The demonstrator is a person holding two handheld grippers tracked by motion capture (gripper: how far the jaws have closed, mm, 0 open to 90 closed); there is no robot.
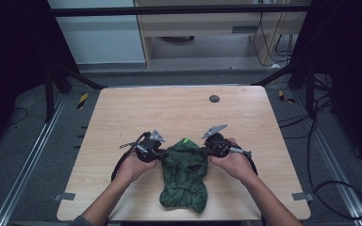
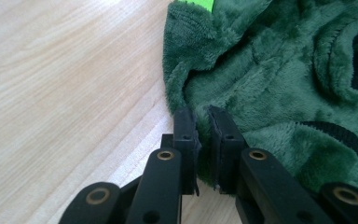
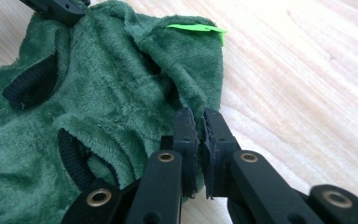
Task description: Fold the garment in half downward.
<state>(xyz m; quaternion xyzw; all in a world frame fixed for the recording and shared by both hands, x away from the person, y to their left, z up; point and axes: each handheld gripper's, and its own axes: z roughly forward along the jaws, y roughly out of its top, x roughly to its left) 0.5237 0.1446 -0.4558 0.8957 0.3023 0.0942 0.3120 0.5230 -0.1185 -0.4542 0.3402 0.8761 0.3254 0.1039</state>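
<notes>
I am pinching the green fleece garment [image 1: 185,176] with both tools near the surface's [image 1: 122,113] front edge; these thin bites may be slipping.

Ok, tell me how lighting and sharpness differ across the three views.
High view: table lit, surroundings dark, green fleece garment small and soft. Left gripper view: bright, garment pile crisp, a green tag glaring. Right gripper view: bright, wood grain washed out toward the top right.
</notes>
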